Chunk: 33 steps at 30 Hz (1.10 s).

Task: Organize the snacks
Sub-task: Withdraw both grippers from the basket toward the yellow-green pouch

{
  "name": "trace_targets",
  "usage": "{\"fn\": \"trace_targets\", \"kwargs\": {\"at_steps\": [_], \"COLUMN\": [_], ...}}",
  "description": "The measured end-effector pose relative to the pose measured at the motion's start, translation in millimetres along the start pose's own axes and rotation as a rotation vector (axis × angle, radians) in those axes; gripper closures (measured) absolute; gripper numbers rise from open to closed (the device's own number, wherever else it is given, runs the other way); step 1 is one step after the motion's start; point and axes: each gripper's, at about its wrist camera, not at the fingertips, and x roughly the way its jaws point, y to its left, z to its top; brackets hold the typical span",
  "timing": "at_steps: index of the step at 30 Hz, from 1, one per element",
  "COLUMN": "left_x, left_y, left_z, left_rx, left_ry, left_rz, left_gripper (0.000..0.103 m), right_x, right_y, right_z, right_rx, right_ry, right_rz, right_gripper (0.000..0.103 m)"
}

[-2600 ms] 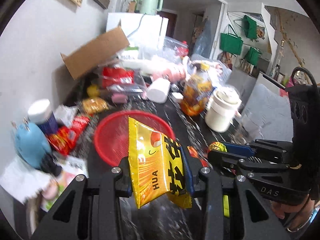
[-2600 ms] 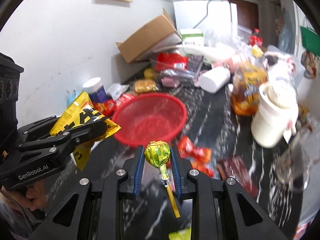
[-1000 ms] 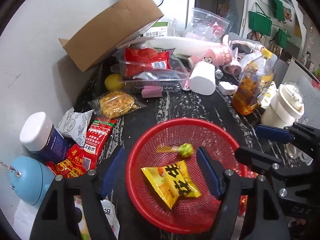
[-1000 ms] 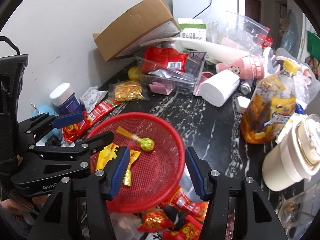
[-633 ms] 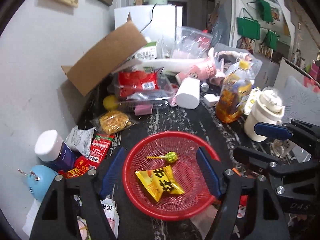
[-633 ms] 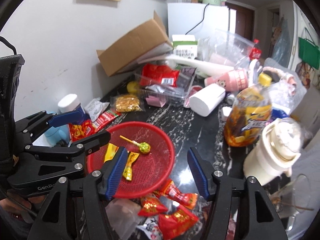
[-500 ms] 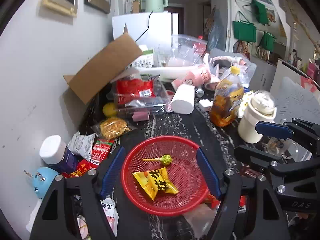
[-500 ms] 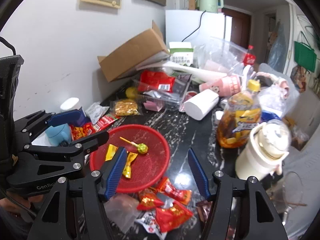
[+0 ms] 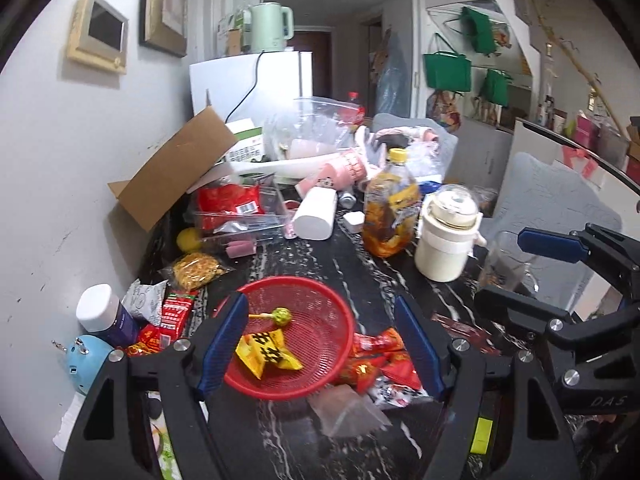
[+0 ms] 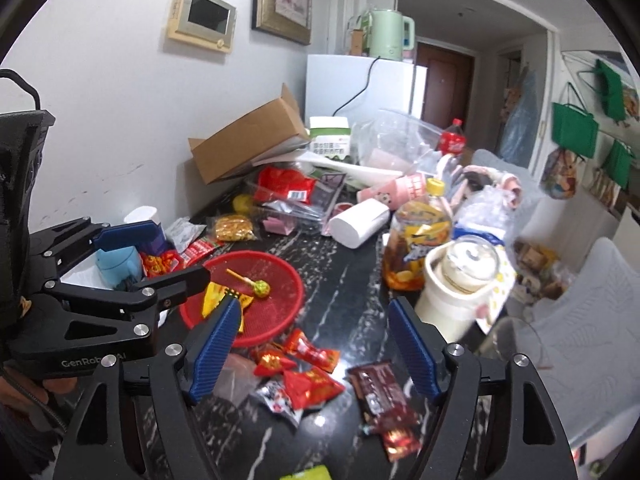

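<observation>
The red basket (image 9: 320, 384) sits low centre on the dark marbled bench (image 9: 352, 264), holding a green lollipop (image 9: 281, 314) and a yellow snack packet (image 9: 266, 352). Left gripper (image 9: 320, 344) jaws are spread, empty. Right gripper (image 10: 310, 346) jaws are opening, nothing between them, above loose red candies (image 10: 310, 384).

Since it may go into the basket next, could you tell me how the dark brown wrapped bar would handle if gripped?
The brown bar lies flat, so its thin edge probably resists pinching. Its glossy, crinkled wrapper may slip or crumple.
</observation>
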Motion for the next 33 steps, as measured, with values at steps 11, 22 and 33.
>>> {"fn": "trace_targets", "kwargs": {"at_steps": [11, 22, 33], "left_x": [-18, -16, 12], "left_y": [-34, -56, -65], "left_z": [-24, -62, -112], "left_rx": [0.053, 0.066, 0.032], "left_ry": [0.02, 0.094, 0.26], "left_rz": [-0.075, -0.137, -0.199], "left_gripper": [0.028, 0.028, 0.029], "right_x": [-37, -42, -19], "right_y": [-6, -19, -22], "right_z": [-35, -89, -146], "right_rx": [0.023, 0.08, 0.118], "right_ry": [0.007, 0.099, 0.243], "right_rz": [-0.03, -0.053, -0.017], "right_gripper": [0.024, 0.024, 0.024]}}
